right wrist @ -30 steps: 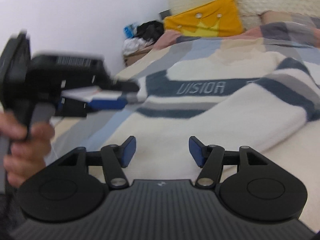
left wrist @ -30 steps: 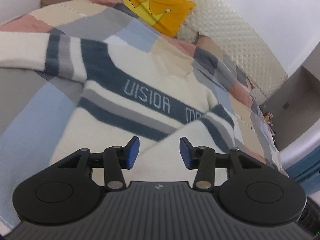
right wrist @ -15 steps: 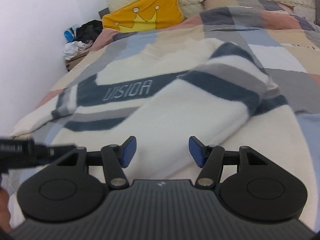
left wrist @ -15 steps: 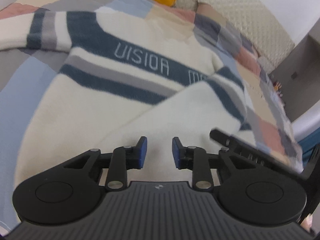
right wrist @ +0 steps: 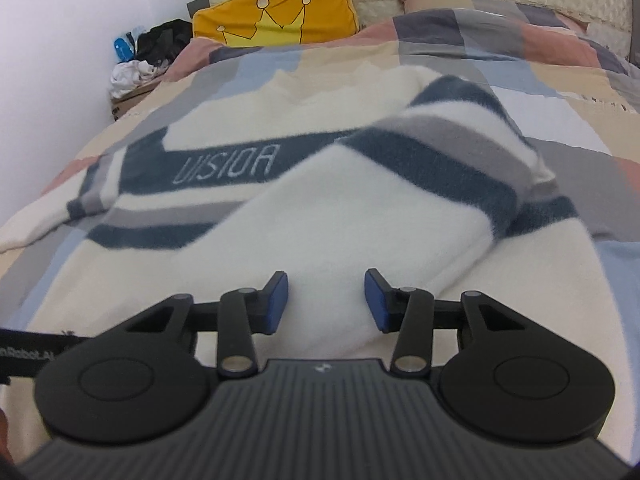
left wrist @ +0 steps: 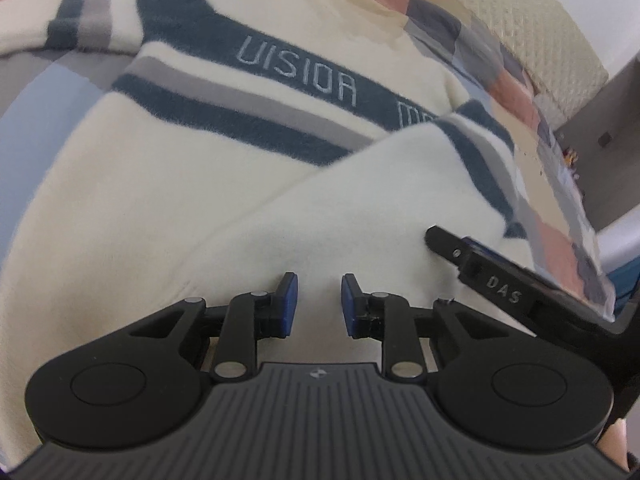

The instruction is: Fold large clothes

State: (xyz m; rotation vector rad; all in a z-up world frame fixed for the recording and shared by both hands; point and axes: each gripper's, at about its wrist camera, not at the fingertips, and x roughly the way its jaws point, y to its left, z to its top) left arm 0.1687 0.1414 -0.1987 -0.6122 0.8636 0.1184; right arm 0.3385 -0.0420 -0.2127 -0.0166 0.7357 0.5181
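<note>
The cream sweater lies flat on the checked quilt, dead ahead of both grippers. One sleeve is already folded across the chest; the other sleeve is still spread far left. My left gripper is narrowly parted and empty; the right gripper is closing over the cuff, nothing pinched yet. Most folds remain, I reckon.
</note>
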